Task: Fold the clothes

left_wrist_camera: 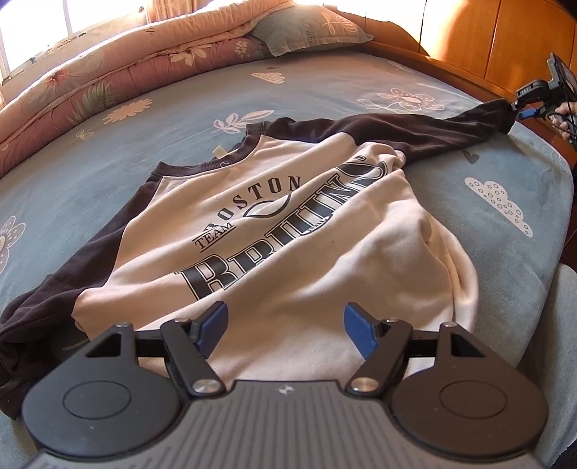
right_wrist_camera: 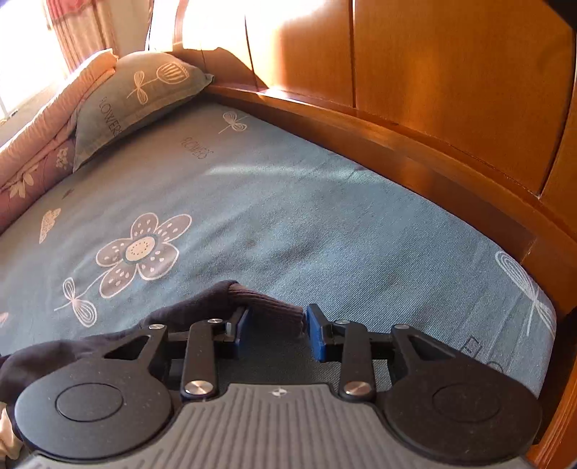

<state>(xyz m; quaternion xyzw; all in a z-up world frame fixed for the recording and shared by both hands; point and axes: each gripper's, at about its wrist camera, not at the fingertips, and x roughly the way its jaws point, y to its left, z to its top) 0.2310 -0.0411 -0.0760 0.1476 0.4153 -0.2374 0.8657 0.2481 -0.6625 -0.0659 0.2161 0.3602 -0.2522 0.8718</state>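
cream sweatshirt [left_wrist_camera: 288,231] with dark sleeves and "boston bruins" print, spread face up on the blue flowered bed sheet [left_wrist_camera: 360,83], well short of the grey "flowers" pillow [left_wrist_camera: 306,30], collar turned toward that pillow and hem toward the camera. body fabric rumpled, with soft ridges on the side away from the pillow. one dark sleeve [left_wrist_camera: 54,299] bunched at the near corner of the bed, farthest from the pillow. other dark sleeve [left_wrist_camera: 414,133] drawn out straight across the sheet, below the pillow in the left wrist view and ending near the bed's edge by the wooden panelling [right_wrist_camera: 432,72]. left gripper [left_wrist_camera: 285,324] poised over the hem, on the far side of the sweatshirt from the pillow, blue pads wide apart, nothing between them, cream cloth seen beneath the gap. right gripper [right_wrist_camera: 276,324] at the end of the stretched sleeve, jaws parted to a narrow gap, ribbed cuff [right_wrist_camera: 277,310] sitting between the blue pads, a thin dark slit visible between the cuff and one pad, so not pinched. in the left wrist view a hand [left_wrist_camera: 562,122] on that gripper's handle, far from the pillow, at the frame's edge. folded pink floral quilt [left_wrist_camera: 126,72] stacked just beside the pillow, along the window side. sunlight bright on the panelling behind the pillow.
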